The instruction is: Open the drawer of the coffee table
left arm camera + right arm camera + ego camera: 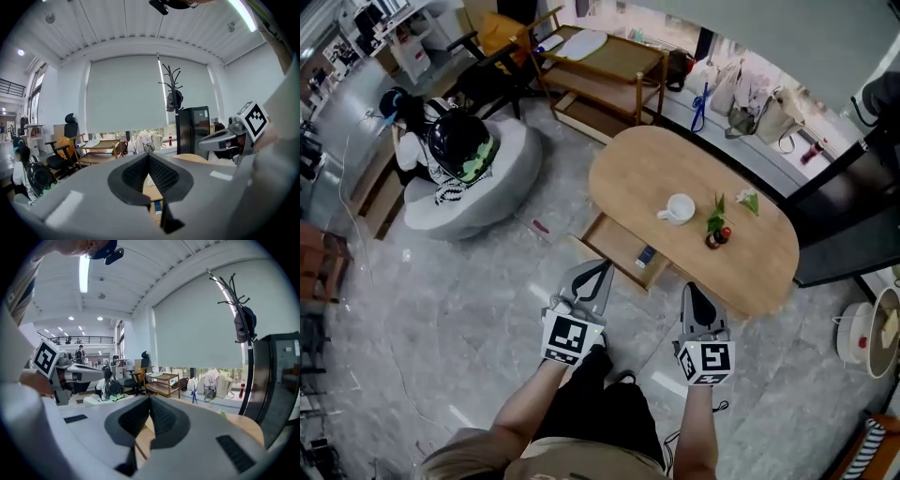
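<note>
Evidently the opening step looks done: the shallow light-wood drawer (614,244) stands pulled out of the oval wooden desk (675,159), the left tool (600,270) and right tool (691,292) hover clenched and empty nearby, so the next move calls only for drawing away

Count of items in view:

- Coffee table (656,169): one, oval, wooden.
- Drawer (614,242): one, at the table's near edge, holding one small blue-and-white item (645,255).
- Things on the tabletop: three.
  - One white cup (680,208) at the middle.
  - One small potted plant (717,225) just beside the cup.
  - One small white-and-green object (748,200) toward the far edge.
- Grippers: two, the left gripper (600,270) and the right gripper (691,292).
- Seated person (408,141): one, with one black backpack (459,141), on one grey seat (516,164).
- Wooden shelf cart (609,66): one.
- Bags (776,117) along the wall: at least three; an exact figure cannot be told.
- Black cabinet (853,202): one.
- Coat stand (169,79): one.
</note>
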A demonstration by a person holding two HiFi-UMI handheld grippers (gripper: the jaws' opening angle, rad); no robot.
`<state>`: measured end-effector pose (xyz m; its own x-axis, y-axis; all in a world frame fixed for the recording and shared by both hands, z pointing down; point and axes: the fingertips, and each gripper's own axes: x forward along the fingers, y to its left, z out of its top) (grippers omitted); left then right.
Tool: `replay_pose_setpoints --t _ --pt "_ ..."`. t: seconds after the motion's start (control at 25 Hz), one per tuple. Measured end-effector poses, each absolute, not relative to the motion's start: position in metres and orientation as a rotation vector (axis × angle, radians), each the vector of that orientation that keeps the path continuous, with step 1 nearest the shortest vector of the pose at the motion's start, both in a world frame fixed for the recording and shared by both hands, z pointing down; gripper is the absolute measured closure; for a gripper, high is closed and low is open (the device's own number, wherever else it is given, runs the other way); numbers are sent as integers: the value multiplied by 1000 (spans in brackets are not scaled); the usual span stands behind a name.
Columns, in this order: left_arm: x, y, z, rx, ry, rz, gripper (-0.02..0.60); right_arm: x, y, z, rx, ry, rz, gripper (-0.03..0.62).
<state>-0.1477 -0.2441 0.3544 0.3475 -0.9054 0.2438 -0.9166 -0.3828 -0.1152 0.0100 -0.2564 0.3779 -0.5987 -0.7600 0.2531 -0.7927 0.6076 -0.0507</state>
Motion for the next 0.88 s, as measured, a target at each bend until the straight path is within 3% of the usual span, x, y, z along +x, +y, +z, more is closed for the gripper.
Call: replay_pose_setpoints --t 0.4,0.88 --pt "-158 -199 225 2515 -1751 419 575 -7 -215 241 1197 -2698 198 589" --pt "-132 -187 156 2591 -1692 335 576 15 -190 164 1231 -2702 24 589"
